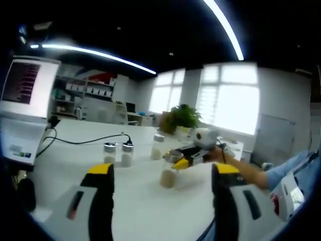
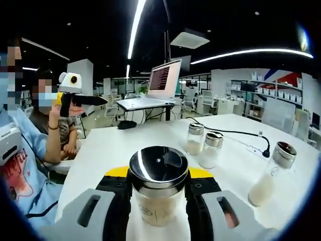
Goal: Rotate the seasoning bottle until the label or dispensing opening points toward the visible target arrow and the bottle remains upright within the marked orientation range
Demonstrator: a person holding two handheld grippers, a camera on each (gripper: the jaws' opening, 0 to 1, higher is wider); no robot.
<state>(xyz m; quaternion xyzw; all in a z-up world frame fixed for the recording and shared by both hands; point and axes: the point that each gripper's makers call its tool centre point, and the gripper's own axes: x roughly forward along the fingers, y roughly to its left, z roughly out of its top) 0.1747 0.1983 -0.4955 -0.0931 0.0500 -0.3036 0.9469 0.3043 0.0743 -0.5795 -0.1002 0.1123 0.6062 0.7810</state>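
This is a big open office, maybe also used as a lab. Long light strips (image 1: 95, 52) run on a dark ceiling, large windows (image 1: 228, 95) stand at the far wall, and shelves with boxes (image 1: 85, 90) line one side. On the white table (image 2: 115, 145) stands a laptop (image 2: 153, 88) on a raised stand, with a black cable (image 1: 85, 141), and a green plant (image 1: 181, 118) is behind.

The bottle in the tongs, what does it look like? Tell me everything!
The seasoning bottle is clear glass with pale powder inside and a shiny metal cap with a dark top. It stands upright on the white table, squeezed between the right tongs. In the left gripper view it stands near the table's middle.
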